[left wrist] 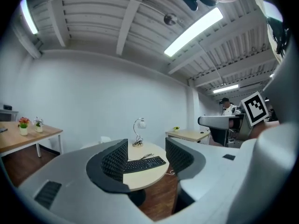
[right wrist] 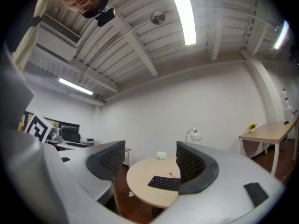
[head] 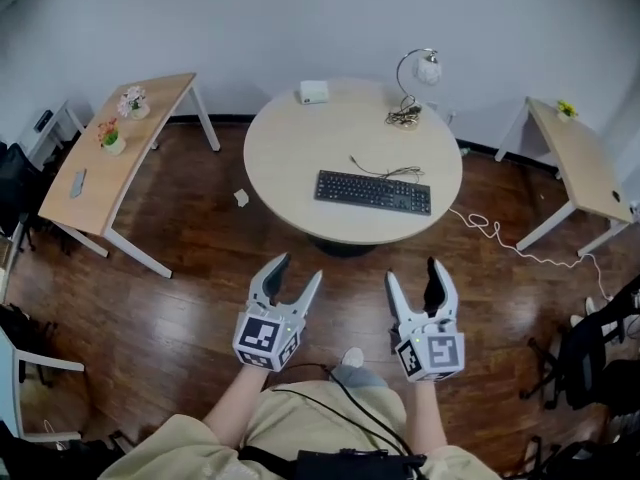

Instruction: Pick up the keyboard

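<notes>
Round table (head: pixel 300 148) bears keyboard (head: pixel 373 191), lettering too small to read; left gripper (head: pixel 300 268), right gripper (head: pixel 412 271) spread.

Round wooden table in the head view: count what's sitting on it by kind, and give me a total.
Black rectangular keyboard, thin cable attached: 1
Chrome curved-neck lamp with white globe shade: 1
Small white box: 1
Total: 3

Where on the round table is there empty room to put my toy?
The round table is bare on its left half, from the white box to the near edge, left of the keyboard. The right side is crowded, with the lamp and cable.
</notes>
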### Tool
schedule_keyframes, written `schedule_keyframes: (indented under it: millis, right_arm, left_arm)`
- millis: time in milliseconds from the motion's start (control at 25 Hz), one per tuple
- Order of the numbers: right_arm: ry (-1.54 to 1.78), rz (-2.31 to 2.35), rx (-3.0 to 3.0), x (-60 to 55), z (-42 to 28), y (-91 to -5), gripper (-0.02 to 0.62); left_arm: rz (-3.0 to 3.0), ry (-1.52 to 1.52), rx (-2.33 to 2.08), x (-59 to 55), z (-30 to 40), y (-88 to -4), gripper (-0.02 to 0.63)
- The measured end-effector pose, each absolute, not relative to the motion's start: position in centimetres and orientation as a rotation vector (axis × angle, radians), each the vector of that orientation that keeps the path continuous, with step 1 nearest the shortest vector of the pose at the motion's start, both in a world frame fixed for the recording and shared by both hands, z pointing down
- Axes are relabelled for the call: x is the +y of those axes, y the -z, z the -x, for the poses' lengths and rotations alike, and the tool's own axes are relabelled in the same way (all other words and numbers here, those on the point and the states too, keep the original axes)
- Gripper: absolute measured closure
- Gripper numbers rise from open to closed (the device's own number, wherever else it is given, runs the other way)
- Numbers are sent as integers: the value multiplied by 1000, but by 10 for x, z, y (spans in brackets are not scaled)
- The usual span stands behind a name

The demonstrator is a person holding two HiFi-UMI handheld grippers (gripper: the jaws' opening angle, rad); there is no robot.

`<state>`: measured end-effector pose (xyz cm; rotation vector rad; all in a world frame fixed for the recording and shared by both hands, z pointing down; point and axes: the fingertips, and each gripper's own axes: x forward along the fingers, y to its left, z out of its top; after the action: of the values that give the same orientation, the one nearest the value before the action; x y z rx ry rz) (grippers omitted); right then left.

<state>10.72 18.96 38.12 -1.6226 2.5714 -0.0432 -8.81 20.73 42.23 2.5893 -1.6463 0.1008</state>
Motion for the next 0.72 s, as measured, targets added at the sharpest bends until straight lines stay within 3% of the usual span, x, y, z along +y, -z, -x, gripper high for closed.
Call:
schedule_keyframes:
  millis: [280,720]
  right_arm:
    - [187,1526,2612,104,-147,-402,239]
    - [263,1559,2751,-16,-111,-447,239]
  left_arm:
    - [-2627,-156,-1663,149,36,-414,376]
    - [-2675,-243,-1482,9,45,-454,376]
